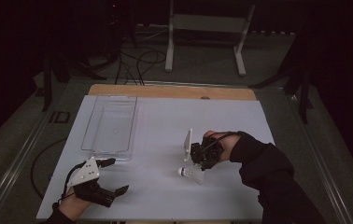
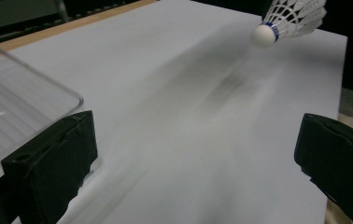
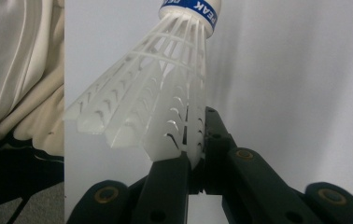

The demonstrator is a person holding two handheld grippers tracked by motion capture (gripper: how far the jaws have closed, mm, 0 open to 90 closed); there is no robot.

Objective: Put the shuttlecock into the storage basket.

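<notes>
A white plastic shuttlecock [image 1: 191,173] with a blue band at its cork [image 3: 191,8] hangs just above the white table top [image 1: 165,121], right of centre. My right gripper [image 1: 201,164] is shut on the skirt's edge [image 3: 194,144], and its cork points left toward the person's side. In the left gripper view the shuttlecock [image 2: 290,21] appears far off at top right. My left gripper [image 1: 118,175] rests at the table's front left, its jaws wide apart and holding nothing. A clear plastic tray [image 1: 110,123] lies just beyond it, empty.
The tray's near corner [image 2: 30,107] sits close to my left gripper's left jaw. A wooden strip [image 1: 172,91] borders the table's far edge. Beyond it stand a white frame [image 1: 207,32] and cables on the floor [image 1: 137,60]. Beige cloth [image 3: 20,84] hangs past the table edge.
</notes>
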